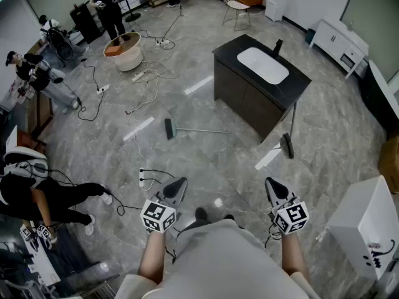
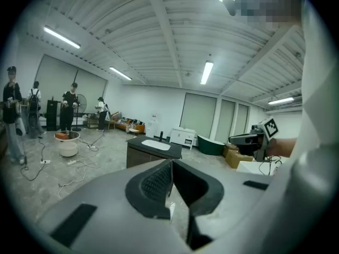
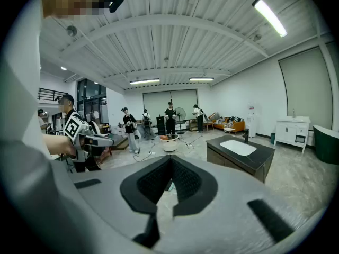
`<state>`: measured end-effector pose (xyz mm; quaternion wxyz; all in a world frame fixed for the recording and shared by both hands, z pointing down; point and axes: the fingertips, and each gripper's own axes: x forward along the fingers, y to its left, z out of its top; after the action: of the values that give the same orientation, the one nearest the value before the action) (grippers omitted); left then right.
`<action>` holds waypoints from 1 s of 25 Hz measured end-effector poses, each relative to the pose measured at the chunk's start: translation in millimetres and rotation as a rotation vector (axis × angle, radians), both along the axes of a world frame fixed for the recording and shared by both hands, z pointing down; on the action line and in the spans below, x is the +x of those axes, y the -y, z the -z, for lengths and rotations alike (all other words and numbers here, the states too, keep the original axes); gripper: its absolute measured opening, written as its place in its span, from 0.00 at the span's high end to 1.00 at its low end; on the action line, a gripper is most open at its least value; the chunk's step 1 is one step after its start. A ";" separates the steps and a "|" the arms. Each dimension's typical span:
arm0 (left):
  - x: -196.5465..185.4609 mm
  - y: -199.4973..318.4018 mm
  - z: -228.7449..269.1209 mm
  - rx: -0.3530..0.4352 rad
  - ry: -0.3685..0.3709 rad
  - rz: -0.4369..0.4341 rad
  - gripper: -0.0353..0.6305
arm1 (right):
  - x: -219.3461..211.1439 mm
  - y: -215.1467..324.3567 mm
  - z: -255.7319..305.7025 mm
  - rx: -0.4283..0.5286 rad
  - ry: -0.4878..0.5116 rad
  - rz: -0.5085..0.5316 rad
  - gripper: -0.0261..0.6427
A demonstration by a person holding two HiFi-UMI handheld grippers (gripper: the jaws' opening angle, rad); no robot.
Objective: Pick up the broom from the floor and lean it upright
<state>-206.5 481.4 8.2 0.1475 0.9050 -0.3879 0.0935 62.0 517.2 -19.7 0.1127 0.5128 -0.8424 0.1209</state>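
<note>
Nearest the head camera: the operator's pale shirt [image 1: 212, 254] and two bare forearms, with a gripper in each hand held out over the floor.

Left gripper [image 1: 177, 187]: jaws closed tip to tip, nothing between them.
Right gripper [image 1: 273, 187]: the same, pads meeting at the tips, empty.

Floor [image 1: 206, 161]: grey marbled tile, glossy, with bright strips of light reflected in it.

The broom [image 1: 194, 130] lies flat on the tile, well ahead of both grippers. Its dark head is to the left, and its thin handle points right toward the sink island [image 1: 246, 95]. The island is a dark cabinet with a black top and a white basin [image 1: 263, 65]. A second dark long-handled tool [image 1: 288, 143] stands against the island's near right corner; I cannot tell what kind.

Left of the broom, a power strip [image 1: 138, 76] with trailing leads lies on the tile beside a round white tub [image 1: 128, 55]. A person in black [image 1: 109, 8] stands at the far wall, with others along the left edge. There is a white cabinet [image 1: 336, 42] far right and a white box [image 1: 368, 229] near right.
</note>
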 end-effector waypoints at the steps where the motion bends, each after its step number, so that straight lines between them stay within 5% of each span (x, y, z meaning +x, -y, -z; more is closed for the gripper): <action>1: -1.0 2.4 0.3 0.000 0.000 0.001 0.93 | -0.4 2.2 0.4 0.003 0.001 -0.001 0.96; 25: -47.4 46.8 -10.5 -0.016 -0.009 -0.046 0.93 | -54.2 40.5 -8.1 -0.023 -0.029 -0.037 0.96</action>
<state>-253.9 434.7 18.8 0.1543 0.9128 -0.3656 0.0960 7.8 476.7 -11.6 0.1287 0.5285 -0.8297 0.1250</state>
